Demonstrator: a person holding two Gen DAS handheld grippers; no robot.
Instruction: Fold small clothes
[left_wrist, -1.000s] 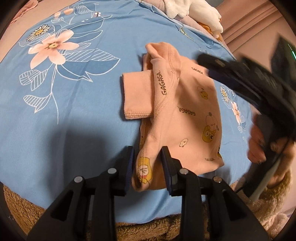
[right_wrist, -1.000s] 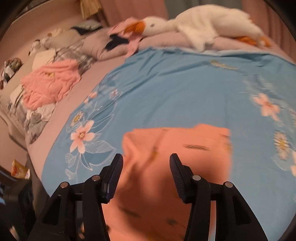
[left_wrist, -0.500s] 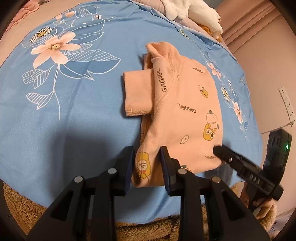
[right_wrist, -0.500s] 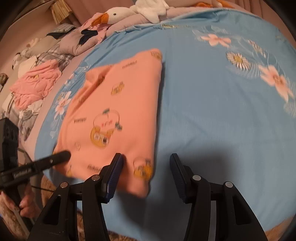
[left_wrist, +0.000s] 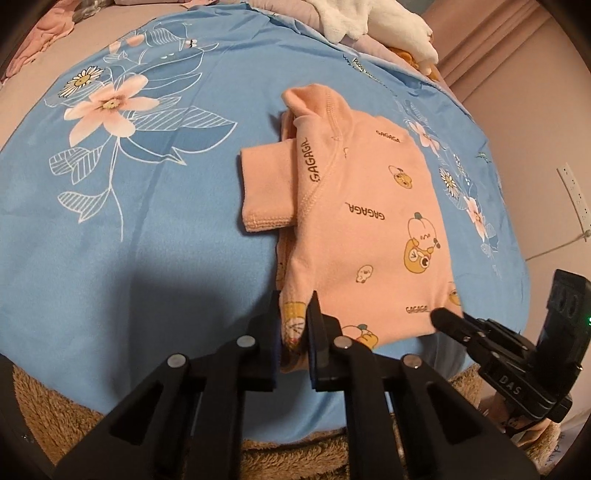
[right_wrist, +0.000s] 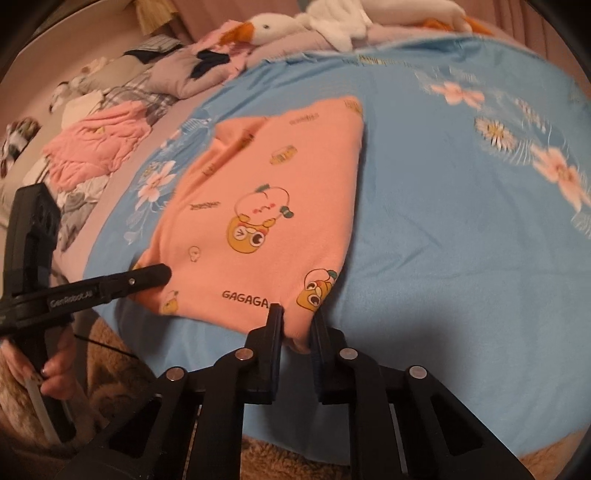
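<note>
Warm dim indoor light, dark foreground shadows, fisheye-bent edges, slight right-view blur.

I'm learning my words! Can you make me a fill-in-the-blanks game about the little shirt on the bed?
1. The little shirt is the color ____.
2. It lies on a ____ sheet with flowers.
3. The left tongs and right tongs each pinch a corner at the shirt's ____ edge.
4. The white plush toy at the far end of the bed is a ____.

Missing words: peach; blue; near; goose
</note>
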